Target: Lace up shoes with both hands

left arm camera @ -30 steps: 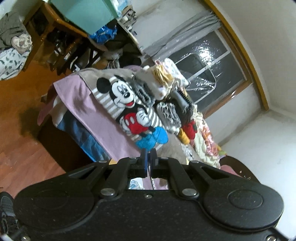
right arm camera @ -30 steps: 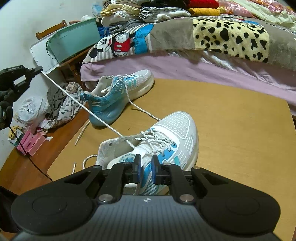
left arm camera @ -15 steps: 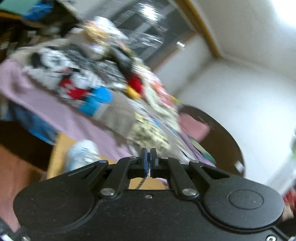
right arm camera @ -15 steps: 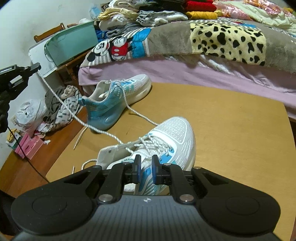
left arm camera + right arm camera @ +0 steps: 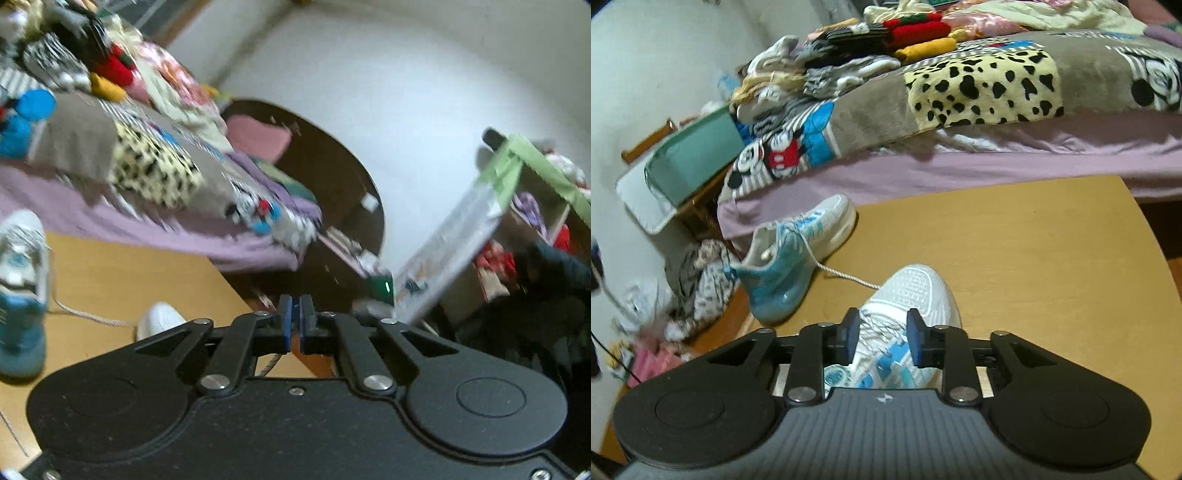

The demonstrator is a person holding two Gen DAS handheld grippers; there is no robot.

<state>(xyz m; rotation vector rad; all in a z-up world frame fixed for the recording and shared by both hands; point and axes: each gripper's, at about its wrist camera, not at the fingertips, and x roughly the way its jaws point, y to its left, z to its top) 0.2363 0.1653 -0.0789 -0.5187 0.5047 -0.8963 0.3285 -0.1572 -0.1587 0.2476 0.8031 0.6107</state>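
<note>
Two white-and-blue shoes sit on the tan table (image 5: 1052,258): the near shoe (image 5: 916,295) lies close to the table's front edge, toe pointing toward the bed (image 5: 997,162), and the far shoe (image 5: 798,254) stands at the left edge near the back corner, heel hanging toward the floor. The right tongs (image 5: 881,338) hover over the near shoe's laced throat; their jaws have just been opening and now stand apart, pads on either side of the lacing but not pressing on it. The left tongs (image 5: 295,325) are closed together, and a short run of white lace (image 5: 271,363) shows just beneath them — it looks pinched there, though the contact itself is hidden. Another strand of lace (image 5: 846,275) trails slack across the table between the two shoes. That cord is thin, limp and light, so it will sag and slip unless gripped firmly close to its free tip, where the end is stiffest for threading. Each shoe is light with a soft knit upper — likely to slide when the lace is tugged, so bracing it near the eyelets seems wise.
</note>
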